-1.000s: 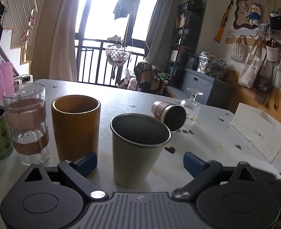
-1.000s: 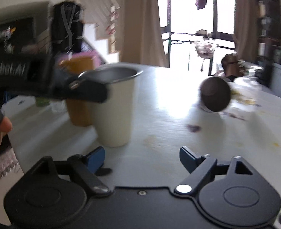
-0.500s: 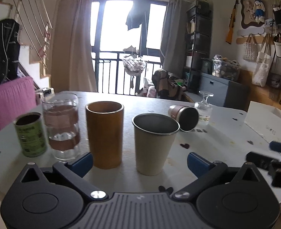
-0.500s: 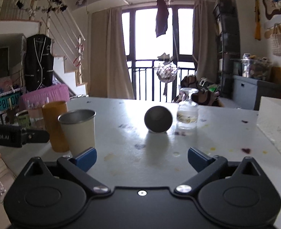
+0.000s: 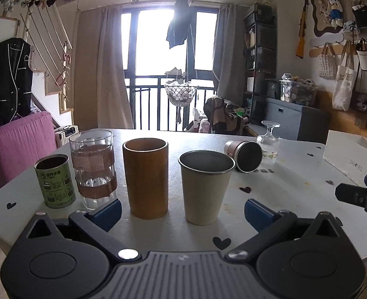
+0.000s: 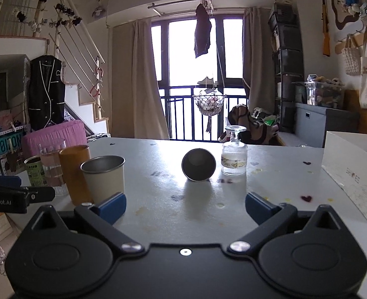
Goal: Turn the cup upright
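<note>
**Tipped cup waiting at mid-desk, both tongs empty**

The pale desk (image 6: 270,174) is carrying everything, largest first: a white box (image 6: 353,174) at the right edge, then a row of upright vessels at the left, namely a taped glass (image 5: 92,168), a wooden tumbler (image 5: 146,178), a cream metal cup (image 5: 205,186) and a green tin (image 5: 55,180). The fallen cup (image 6: 198,165) is lying on its side near mid-desk, mouth facing the right camera, just beside an upended stemmed glass (image 6: 234,155). It is looking light, rigid and smooth, so likely to roll; gripping across its banded wall, clear of the fragile glass, seems safest. The right tongs (image 6: 185,205) and left tongs (image 5: 182,211) are both standing wide open, holding nothing.
</note>
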`<state>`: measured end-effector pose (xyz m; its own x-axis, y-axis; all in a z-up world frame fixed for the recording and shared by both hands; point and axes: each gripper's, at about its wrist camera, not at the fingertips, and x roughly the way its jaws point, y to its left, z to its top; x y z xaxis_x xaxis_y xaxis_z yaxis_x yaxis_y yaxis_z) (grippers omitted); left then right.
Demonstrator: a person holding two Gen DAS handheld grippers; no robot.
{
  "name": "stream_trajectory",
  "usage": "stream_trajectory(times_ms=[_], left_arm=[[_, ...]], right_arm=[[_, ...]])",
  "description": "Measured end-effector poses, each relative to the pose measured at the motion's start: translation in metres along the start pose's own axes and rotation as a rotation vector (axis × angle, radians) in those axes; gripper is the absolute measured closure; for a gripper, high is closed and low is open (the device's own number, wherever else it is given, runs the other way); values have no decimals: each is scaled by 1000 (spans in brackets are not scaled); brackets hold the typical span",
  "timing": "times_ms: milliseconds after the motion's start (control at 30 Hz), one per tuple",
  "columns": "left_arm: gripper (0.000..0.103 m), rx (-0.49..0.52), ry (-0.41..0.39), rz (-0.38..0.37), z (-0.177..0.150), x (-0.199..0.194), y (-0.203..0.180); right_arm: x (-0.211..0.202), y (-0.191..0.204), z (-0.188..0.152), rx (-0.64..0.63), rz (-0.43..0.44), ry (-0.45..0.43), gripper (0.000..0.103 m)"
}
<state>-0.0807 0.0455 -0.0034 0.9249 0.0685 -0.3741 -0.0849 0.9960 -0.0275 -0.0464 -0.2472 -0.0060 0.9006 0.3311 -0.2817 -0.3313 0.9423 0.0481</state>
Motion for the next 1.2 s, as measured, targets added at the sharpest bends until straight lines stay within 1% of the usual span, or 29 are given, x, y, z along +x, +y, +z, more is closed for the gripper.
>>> stream_trajectory(times_ms=[1200], left_arm=[[0,8,-1,-5,3,-3,-5]], right_arm=[[-2,2,0,-2,-5,0,0]])
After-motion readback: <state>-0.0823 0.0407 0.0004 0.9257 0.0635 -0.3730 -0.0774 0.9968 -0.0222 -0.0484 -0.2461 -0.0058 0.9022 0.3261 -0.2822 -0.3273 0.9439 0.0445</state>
